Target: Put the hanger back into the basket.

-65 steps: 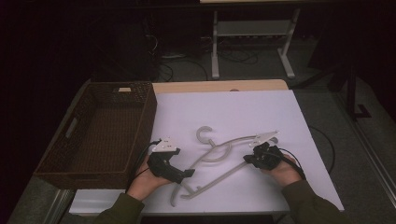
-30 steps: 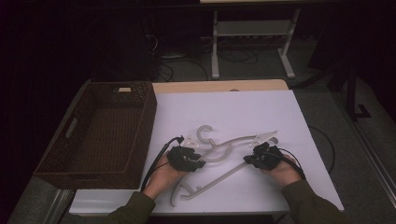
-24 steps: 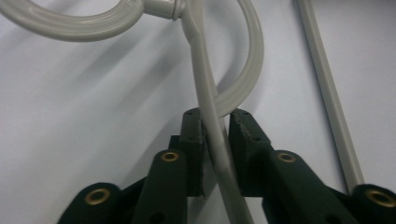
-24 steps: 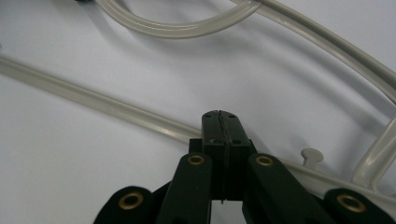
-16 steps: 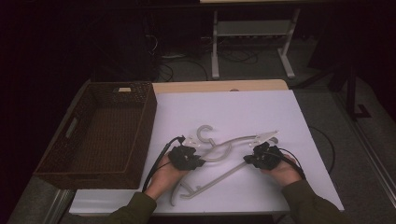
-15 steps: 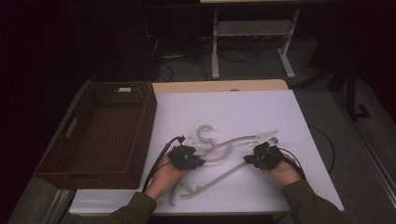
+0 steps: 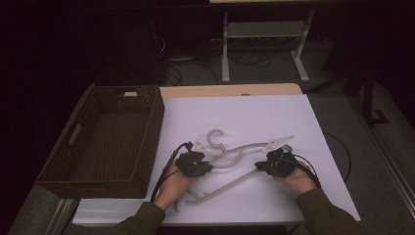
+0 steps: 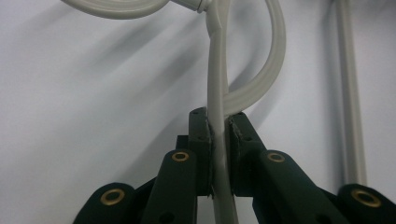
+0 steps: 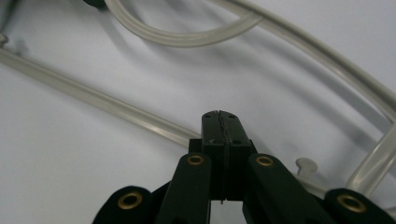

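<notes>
Dim room; close views bright, softly shadowed.

No text, label, brand, number or sign can be read in any view. A small pale tag sits on the far rim of the basket, but it is too small to tell whether anything is printed on it.
</notes>
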Action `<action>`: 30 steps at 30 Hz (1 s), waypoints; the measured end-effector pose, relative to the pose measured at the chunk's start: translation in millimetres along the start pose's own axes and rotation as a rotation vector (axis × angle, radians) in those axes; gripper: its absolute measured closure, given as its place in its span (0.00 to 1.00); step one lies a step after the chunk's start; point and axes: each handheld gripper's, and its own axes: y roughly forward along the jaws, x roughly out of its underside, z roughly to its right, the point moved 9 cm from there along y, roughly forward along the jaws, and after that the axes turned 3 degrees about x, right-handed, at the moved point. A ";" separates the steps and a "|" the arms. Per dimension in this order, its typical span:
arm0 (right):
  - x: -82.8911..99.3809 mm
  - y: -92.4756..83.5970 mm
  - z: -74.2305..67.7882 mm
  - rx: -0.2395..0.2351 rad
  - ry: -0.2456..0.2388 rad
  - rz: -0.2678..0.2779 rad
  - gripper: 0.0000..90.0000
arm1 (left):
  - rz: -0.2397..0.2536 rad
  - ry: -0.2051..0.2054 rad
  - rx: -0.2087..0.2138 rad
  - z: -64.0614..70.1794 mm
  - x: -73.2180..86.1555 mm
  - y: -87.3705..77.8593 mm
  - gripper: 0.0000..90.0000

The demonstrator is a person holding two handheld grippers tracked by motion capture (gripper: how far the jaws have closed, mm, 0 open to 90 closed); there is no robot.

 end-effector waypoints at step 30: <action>18.9 -57.9 -6.1 0.017 0.074 0.269 0.25 | 0.064 -0.054 -0.017 -23.2 -44.3 -40.5 0.92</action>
